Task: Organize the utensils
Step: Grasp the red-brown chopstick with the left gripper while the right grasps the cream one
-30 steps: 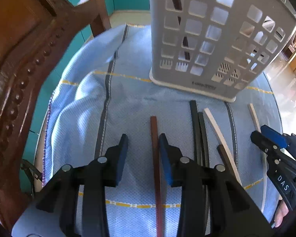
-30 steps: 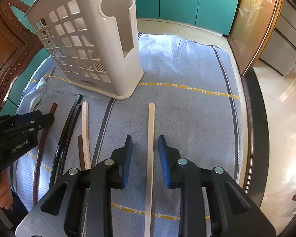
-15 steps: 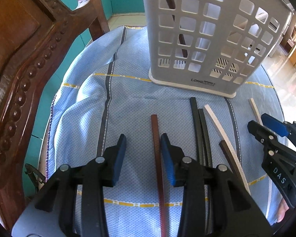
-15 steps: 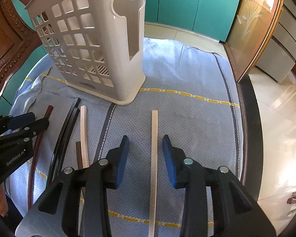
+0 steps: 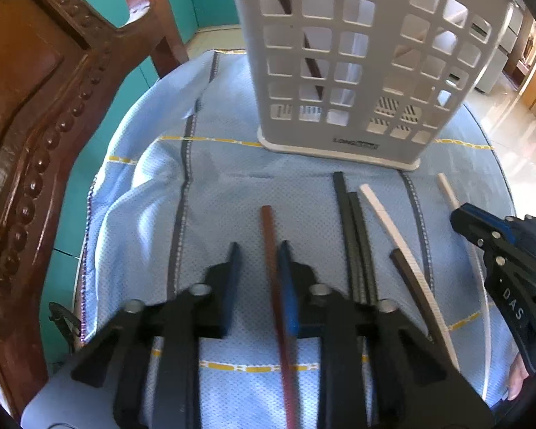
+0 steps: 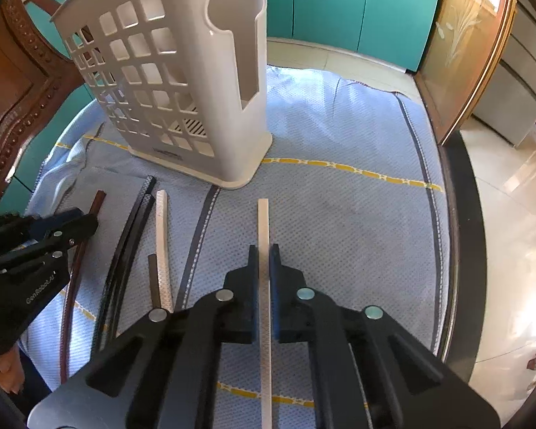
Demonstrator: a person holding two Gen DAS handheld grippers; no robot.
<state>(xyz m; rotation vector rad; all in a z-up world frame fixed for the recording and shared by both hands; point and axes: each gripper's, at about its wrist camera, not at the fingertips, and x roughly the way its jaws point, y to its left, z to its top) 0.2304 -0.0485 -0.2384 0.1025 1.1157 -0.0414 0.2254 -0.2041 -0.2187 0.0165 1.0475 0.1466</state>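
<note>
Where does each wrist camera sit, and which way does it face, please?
Left wrist: on the left gripper, looking down at the brown stick; its jaws, just closing, straddle it.
Right wrist: on the right gripper, looking down; jaws just closed on the cream stick.
Both show the basket, the cloth and the other gripper.

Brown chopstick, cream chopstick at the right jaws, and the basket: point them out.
brown chopstick [image 5: 268,228], left wrist view, upper shaft.
cream chopstick [image 6: 263,221], right wrist view, shaft above the jaws.
basket [image 6: 153,82], right wrist view, lattice wall.
</note>
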